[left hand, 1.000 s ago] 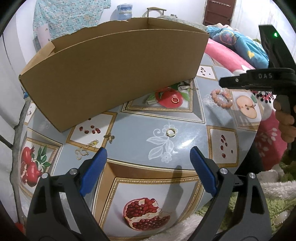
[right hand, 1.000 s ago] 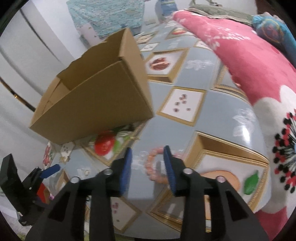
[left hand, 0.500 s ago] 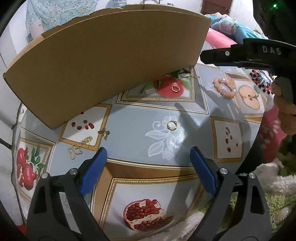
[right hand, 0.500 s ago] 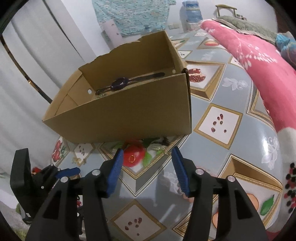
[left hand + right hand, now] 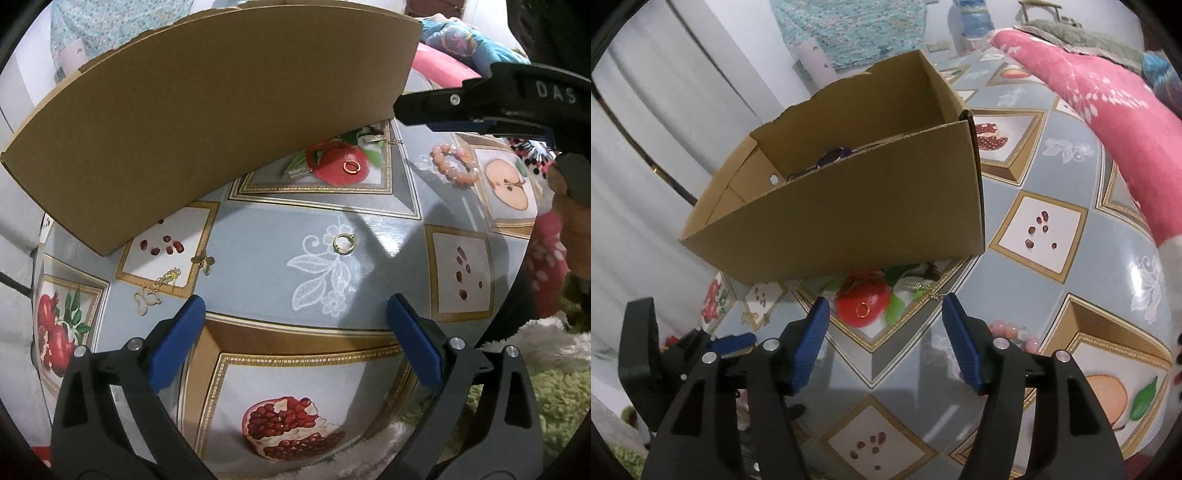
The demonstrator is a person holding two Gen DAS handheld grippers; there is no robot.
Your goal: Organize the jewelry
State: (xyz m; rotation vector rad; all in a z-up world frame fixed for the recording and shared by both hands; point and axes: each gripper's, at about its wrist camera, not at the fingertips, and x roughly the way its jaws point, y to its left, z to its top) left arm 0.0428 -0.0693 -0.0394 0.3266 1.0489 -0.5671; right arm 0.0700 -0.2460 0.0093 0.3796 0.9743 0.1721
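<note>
A brown cardboard box [image 5: 207, 110] stands on the patterned tablecloth; the right wrist view shows its inside [image 5: 849, 147] with a dark watch [image 5: 833, 157] in it. Loose jewelry lies in front: a pink bead bracelet [image 5: 452, 164], a gold ring on the red apple print [image 5: 351, 166], a gold ring on the white flower print [image 5: 343, 243], and gold butterfly pieces [image 5: 147, 299]. My left gripper [image 5: 295, 332] is open and empty, low over the table's near part. My right gripper [image 5: 882, 332] is open and empty above the apple-print ring [image 5: 863, 309]; the bracelet [image 5: 1012, 332] peeks out beside its right finger.
A silver clasp and thin chain [image 5: 919, 286] lie near the box's base. A pink blanket [image 5: 1108, 122] lies along the table's right side. Green fluffy carpet [image 5: 535, 406] shows below the table edge [image 5: 406, 406].
My right gripper rose off the bracelet, opened wider and swung left toward the box and apple print. My left gripper moved closer to the box.
</note>
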